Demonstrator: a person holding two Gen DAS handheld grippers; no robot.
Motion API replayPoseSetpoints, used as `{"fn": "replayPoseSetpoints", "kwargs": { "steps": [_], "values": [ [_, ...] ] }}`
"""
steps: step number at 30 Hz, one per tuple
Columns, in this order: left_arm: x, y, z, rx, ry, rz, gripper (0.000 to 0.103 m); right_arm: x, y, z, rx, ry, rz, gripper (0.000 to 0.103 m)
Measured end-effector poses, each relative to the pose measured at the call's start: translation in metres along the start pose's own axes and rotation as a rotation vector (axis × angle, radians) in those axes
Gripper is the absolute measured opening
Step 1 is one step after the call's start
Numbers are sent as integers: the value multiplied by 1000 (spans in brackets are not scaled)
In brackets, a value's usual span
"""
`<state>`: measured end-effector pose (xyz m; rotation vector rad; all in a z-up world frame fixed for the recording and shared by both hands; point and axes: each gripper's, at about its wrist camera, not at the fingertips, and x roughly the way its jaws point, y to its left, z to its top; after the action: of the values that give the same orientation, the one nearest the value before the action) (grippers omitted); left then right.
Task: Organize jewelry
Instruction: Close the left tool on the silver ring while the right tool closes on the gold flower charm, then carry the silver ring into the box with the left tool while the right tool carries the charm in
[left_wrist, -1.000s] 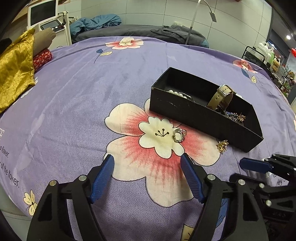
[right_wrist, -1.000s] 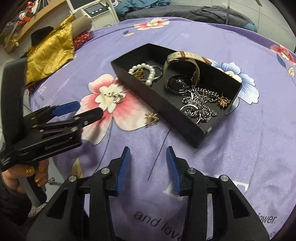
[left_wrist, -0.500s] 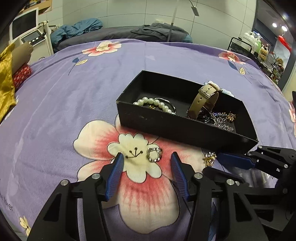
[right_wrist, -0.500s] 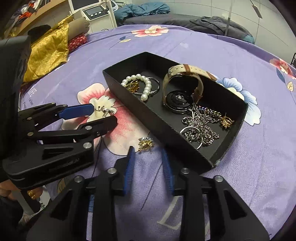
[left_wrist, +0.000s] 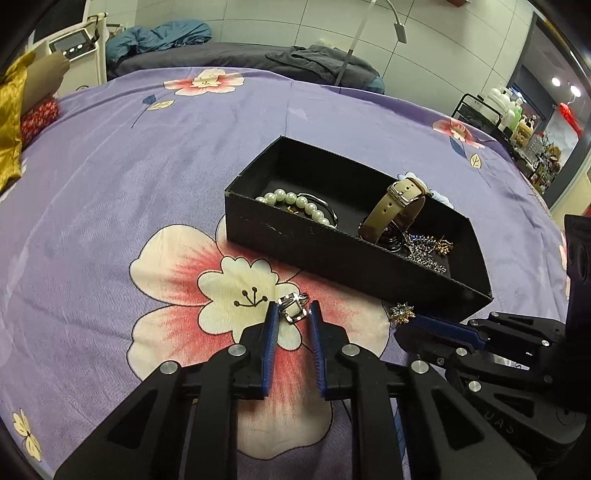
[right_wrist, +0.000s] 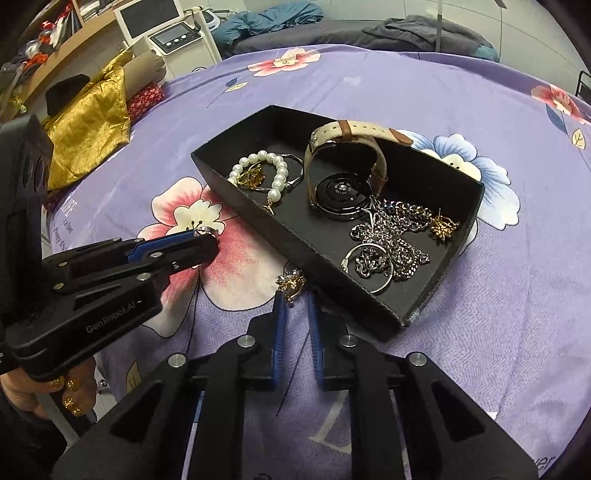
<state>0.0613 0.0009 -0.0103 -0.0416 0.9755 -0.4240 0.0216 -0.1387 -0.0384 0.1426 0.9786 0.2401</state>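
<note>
With the silver ring (left_wrist: 293, 309) between my left gripper (left_wrist: 292, 317) tips on the bedspread (left_wrist: 110, 206) beside the black box (left_wrist: 332, 258), narrowed around it, I'd squeeze gently before lifting. My right gripper (right_wrist: 294, 301), narrowly parted, empty, brackets the gold brooch (right_wrist: 291, 283) touching the box wall; I'd close low, slowly.

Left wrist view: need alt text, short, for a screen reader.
The left gripper has its blue fingers on either side of a silver ring lying on a purple flowered cloth. Behind it sits an open black box holding a pearl bracelet, a watch and chains. The right gripper reaches toward a gold charm beside the box.
</note>
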Motion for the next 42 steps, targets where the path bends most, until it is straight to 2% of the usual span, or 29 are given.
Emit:
{"fn": "replayPoseSetpoints", "kwargs": {
  "steps": [5,12,13,14,15,16,17,21,24,26,28,30,35,42],
  "values": [
    [-2,1,-3,-8,2,-5,10,-1,0,-1,-6,2,-4,10],
    [-1,0,-3,11,-1,18,12,-1,-6,-2,26,9,26,9],
    [-1,0,-3,9,-6,27,21,-1,-8,-1,38,11,39,10],
    [-2,0,-3,6,-12,25,36,0,-8,-1,39,12,48,12],
    [-4,-1,-2,4,-23,30,44,0,-8,-1,36,13,54,14],
    [-5,-1,-2,4,-32,41,59,0,-7,0,35,13,59,18],
    [-5,-2,-2,7,-40,54,61,0,-6,0,33,13,63,22],
    [0,-5,1,32,-27,64,55,2,3,2,4,-2,9,22],
    [7,-7,6,49,-24,81,39,5,5,6,14,-4,-4,22],
    [9,-7,10,39,-22,63,23,6,7,8,12,-8,-18,22],
    [11,-9,12,36,-15,46,17,7,9,8,8,-12,-42,17],
    [11,-11,10,41,-10,36,16,7,11,7,-14,-15,-57,17],
    [4,-11,2,23,-3,18,16,3,4,4,5,1,-29,17],
    [-15,-1,-11,1,2,38,16,-11,-3,-7,9,49,1,17]
  ]
}}
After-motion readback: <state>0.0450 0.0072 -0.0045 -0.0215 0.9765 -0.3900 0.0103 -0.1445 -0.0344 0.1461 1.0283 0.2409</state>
